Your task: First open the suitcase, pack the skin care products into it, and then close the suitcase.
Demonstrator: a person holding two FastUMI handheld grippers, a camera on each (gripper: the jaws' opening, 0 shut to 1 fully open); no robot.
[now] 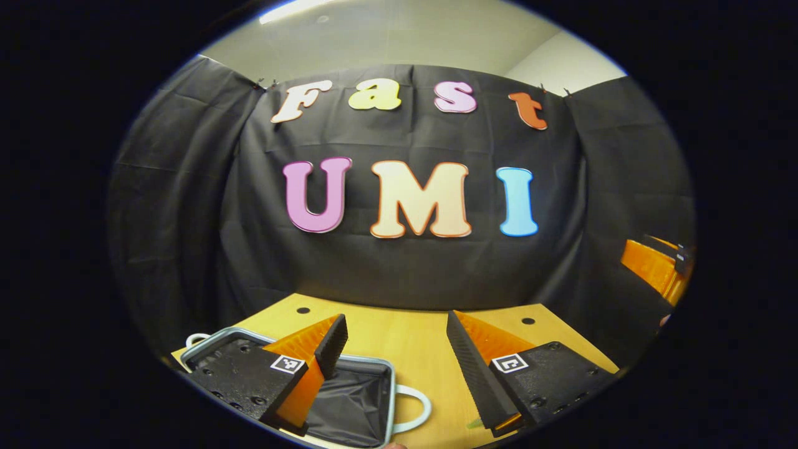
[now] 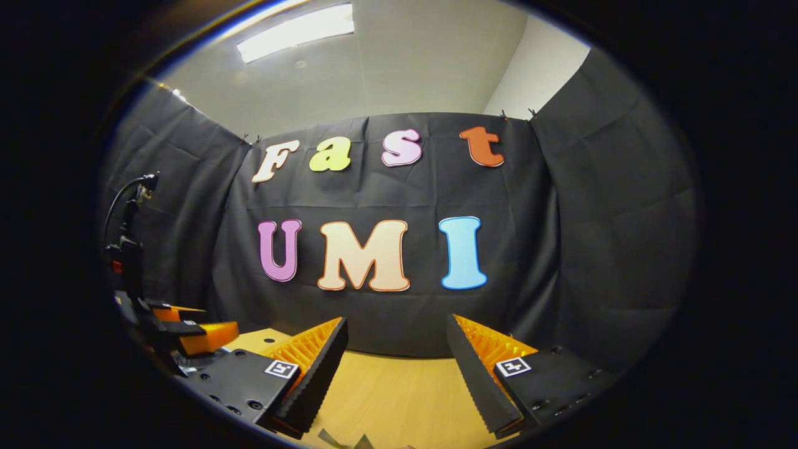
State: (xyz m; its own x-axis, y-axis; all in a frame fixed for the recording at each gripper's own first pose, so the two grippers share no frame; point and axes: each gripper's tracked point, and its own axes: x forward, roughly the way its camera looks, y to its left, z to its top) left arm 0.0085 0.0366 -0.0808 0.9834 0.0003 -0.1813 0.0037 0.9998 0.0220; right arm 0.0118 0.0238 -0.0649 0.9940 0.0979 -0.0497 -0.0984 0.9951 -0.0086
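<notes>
Suitcase (image 1: 349, 399) half behind left claw (image 1: 396, 358)

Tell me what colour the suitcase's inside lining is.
Black fabric lining, seen best in the left gripper view.

Left gripper view: my left tool (image 1: 396, 355) hangs over the bench (image 1: 405, 337), jaws apart. The suitcase (image 1: 349, 399) lies open on the bench, low and left, under my left finger (image 1: 312, 362); one handle (image 1: 414, 408) juts from its right side, another (image 1: 196, 340) from its far left corner. Wall behind the bench. My right tool (image 1: 661, 268) at far right edge.

Right gripper view: my right tool (image 2: 396, 368) over the bench (image 2: 393, 393), jaws apart; left tool (image 2: 187, 333) far left, above the bench's left end.
</notes>
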